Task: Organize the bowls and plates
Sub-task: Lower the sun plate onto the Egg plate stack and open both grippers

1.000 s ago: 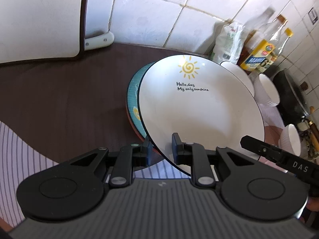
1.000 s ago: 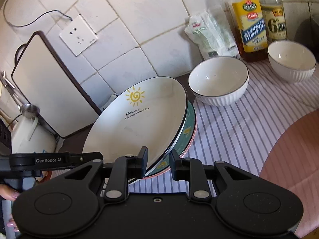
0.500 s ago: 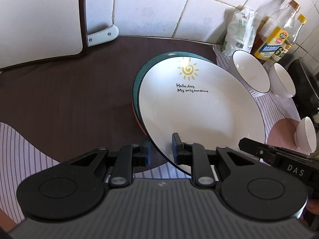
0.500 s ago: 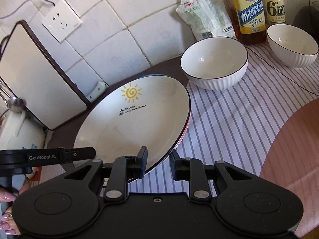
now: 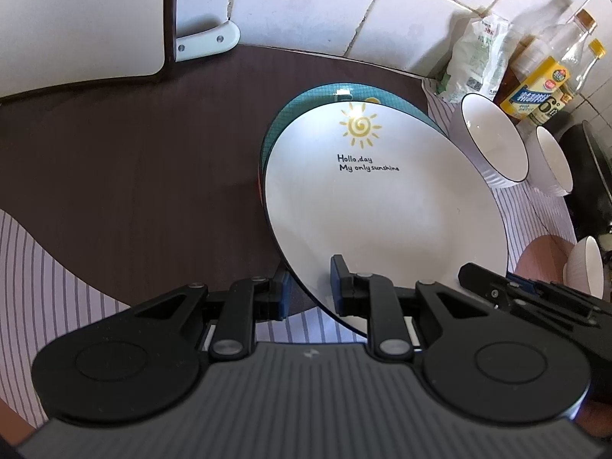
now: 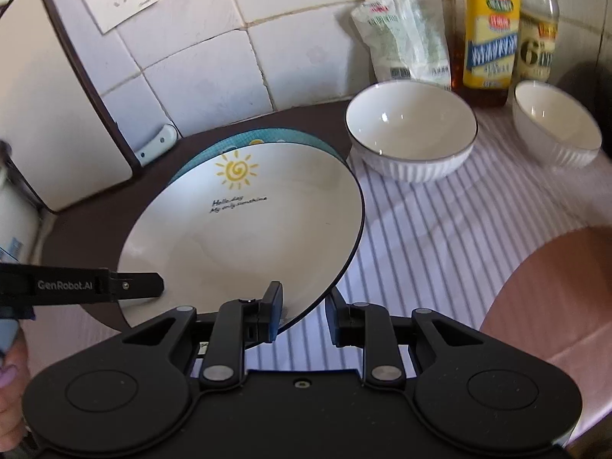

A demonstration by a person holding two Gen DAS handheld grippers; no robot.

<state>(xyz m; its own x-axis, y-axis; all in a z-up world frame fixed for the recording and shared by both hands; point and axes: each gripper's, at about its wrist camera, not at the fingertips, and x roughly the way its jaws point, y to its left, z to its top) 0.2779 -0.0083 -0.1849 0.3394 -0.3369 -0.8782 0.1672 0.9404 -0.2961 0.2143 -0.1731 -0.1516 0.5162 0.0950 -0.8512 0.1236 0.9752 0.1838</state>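
Note:
A white plate (image 5: 382, 222) (image 6: 244, 237) with a yellow sun and black lettering lies slightly tilted over a teal plate (image 5: 306, 107) (image 6: 267, 135), whose rim shows only at the far side. My left gripper (image 5: 310, 290) is shut on the white plate's near rim. My right gripper (image 6: 306, 310) is shut on the same plate's near right rim. Both plates sit on a dark brown mat (image 5: 134, 172). Two white ribbed bowls (image 6: 411, 130) (image 6: 554, 122) stand upright to the right, and a third bowl (image 5: 585, 267) is at the far right.
A white cutting board (image 6: 38, 95) leans on the tiled wall at left. A bag (image 6: 405, 38) and oil bottles (image 6: 489, 38) stand at the back right. A striped cloth (image 6: 459, 222) covers the counter. A dark pan (image 5: 589, 176) sits at the right edge.
The white plate has come down and flattened over the teal plate, which now shows only at the far rim. Both grippers kept their hold; the right one shifted with it.

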